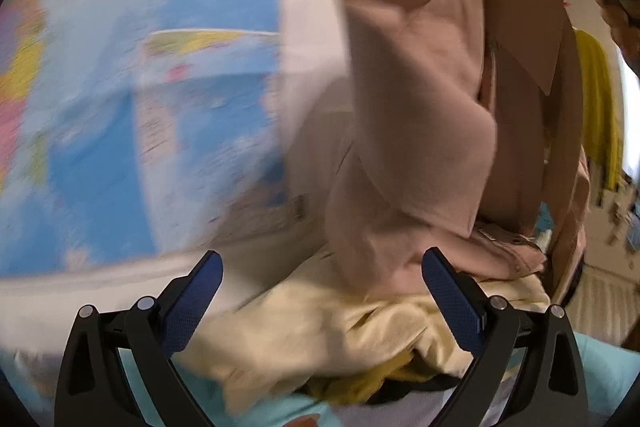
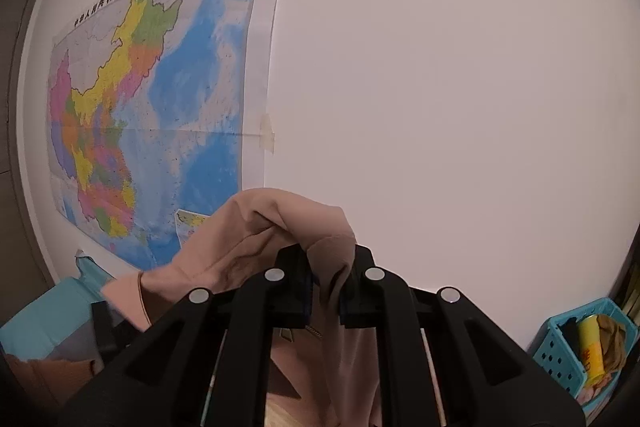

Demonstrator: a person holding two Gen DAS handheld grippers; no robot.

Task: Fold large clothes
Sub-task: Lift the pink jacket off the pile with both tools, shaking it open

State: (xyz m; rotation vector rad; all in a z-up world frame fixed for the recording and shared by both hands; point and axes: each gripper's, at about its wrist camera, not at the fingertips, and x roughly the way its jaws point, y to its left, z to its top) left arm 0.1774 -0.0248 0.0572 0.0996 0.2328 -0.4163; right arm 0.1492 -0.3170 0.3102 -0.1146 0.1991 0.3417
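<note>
A large beige-pink garment (image 1: 424,131) hangs lifted in the left wrist view, draping down onto a pile of cream and yellow clothes (image 1: 320,339). My left gripper (image 1: 320,275) is open, its blue pads (image 1: 452,303) spread wide below the hanging cloth, nothing between them. In the right wrist view my right gripper (image 2: 325,287) is shut on a bunched fold of the beige-pink garment (image 2: 256,239), held high in front of the wall; the cloth falls down behind the jaws.
A big map (image 2: 152,107) hangs on the white wall. A turquoise surface (image 2: 44,323) lies below at left. A blue perforated basket (image 2: 568,355) with a yellow can stands at lower right. A person (image 1: 616,23) is at the left wrist view's right edge.
</note>
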